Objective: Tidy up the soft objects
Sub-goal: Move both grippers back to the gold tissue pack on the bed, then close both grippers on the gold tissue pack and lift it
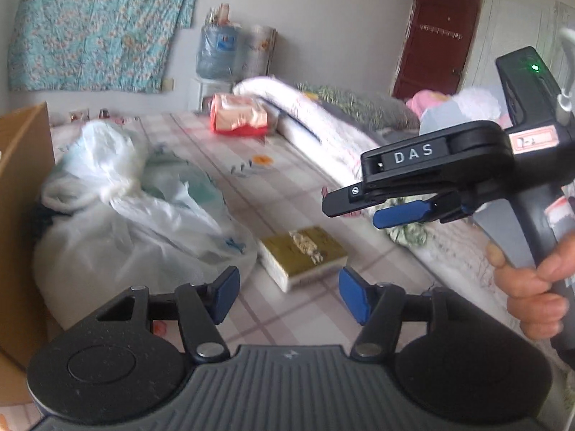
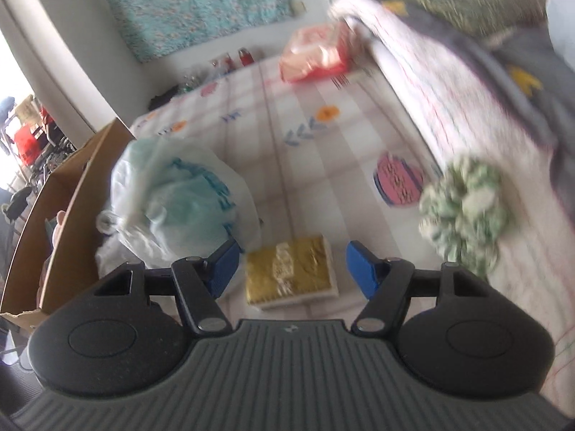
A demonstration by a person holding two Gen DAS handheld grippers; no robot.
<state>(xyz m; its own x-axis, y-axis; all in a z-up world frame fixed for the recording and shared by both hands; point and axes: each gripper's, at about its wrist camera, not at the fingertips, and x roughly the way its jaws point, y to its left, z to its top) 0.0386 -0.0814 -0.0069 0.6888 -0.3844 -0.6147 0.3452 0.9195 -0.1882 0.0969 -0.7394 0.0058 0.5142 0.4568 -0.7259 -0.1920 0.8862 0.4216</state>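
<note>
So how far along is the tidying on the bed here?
Done: nothing clearly sorted; whether the cardboard box holds anything is unclear. In hand: nothing. The left hand-held gripper and right hand-held gripper are both open and empty. Left: the green-and-white scrunchie, gold-faced sponge, tied white plastic bag and red-and-pink packet all lie loose on the checked bedsheet.

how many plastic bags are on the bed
2. A big white bag lies beside the cardboard box, with a smaller bag holding something pale teal resting on top of it. More may be hidden inside the box.
</note>
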